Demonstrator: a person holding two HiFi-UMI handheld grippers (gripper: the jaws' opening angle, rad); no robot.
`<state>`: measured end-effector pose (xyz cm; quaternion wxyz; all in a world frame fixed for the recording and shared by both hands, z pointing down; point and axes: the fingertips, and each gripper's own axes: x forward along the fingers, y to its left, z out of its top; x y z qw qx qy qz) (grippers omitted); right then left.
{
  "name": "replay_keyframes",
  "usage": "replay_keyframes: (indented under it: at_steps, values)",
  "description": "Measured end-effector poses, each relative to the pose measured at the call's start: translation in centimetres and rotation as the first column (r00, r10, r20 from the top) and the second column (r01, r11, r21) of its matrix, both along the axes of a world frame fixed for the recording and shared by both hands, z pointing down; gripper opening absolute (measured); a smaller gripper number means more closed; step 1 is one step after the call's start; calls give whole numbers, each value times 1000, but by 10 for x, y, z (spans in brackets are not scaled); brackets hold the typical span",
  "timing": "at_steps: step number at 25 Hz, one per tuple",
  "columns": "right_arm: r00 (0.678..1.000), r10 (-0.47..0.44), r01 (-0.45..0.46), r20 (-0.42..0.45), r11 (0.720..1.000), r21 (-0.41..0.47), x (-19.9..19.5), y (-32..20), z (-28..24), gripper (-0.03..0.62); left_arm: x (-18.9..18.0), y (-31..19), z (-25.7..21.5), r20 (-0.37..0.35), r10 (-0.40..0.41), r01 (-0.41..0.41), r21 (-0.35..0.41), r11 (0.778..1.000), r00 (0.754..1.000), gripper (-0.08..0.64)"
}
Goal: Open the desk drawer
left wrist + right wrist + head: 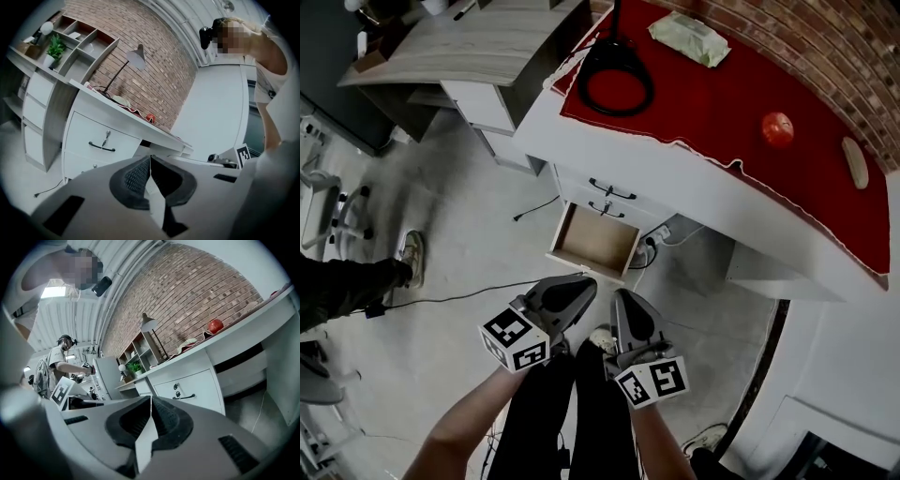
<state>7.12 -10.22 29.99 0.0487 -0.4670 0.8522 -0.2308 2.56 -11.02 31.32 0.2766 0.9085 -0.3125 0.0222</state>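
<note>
A white desk [694, 183] under a red cloth has a stack of drawers at its left end. The lowest drawer [593, 242] stands pulled out, and its bare wooden bottom shows. Above it, the shut drawers carry black handles [612, 191]. My left gripper [586, 287] and right gripper [622, 300] hang side by side over my legs, short of the open drawer and touching nothing. Both are shut with nothing between the jaws. The left gripper view has its shut jaws [150, 161] under the handled drawer front [101, 146]. The right gripper view has its shut jaws [151, 401] facing the drawer front [187, 392].
On the red cloth lie a black cable loop [615, 80], a wipes packet [689, 37] and a red ball [777, 128]. A wooden desk [469, 42] stands at the back left. Another person's shoe [412, 257] and a floor cable [459, 298] are at the left.
</note>
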Motion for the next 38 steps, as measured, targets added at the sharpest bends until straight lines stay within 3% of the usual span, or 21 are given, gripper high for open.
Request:
replay_keyframes:
  at_steps: [5,9,12,17,20,24,28,29,31,35,38]
  values:
    - [997,32,-29,63,998,-56,0,-16,20,18,-4,-17,11,-75,-31,27,-61,998,997,14]
    - [977,67,-34,203,986,-162,3,-41,53,18,-10,-42,32,-152,-76,55,-140,989,985,14]
    - [942,109,-32,318,971,-236,6,-66,74,18,-15,-63,53,-216,-118,70,-218,973,969,14]
    - [860,130,34,494,950,-309,-2,-107,94,18,-23,-97,90,-290,-217,105,-357,928,932,14]
    - [838,143,33,527,950,-311,-6,-129,103,20,-25,-116,106,-313,-261,117,-411,904,913,14]
    - [816,195,2,544,940,-340,-2,-151,121,20,-22,-140,118,-399,-331,108,-487,866,855,14]
    - [798,267,-53,541,924,-378,9,-171,135,23,-23,-147,131,-436,-389,88,-567,819,811,14]
    - [793,283,-62,539,918,-391,11,-176,138,30,-25,-148,133,-430,-396,93,-573,814,812,14]
    - [782,307,-63,542,904,-422,12,-185,143,106,-29,-151,135,-411,-386,103,-564,819,826,14]
    - [748,339,-65,571,893,-446,11,-202,144,113,-37,-153,134,-377,-340,109,-516,850,861,14]
    - [699,386,-80,602,879,-470,13,-212,148,112,-44,-149,136,-362,-332,114,-509,853,871,14]
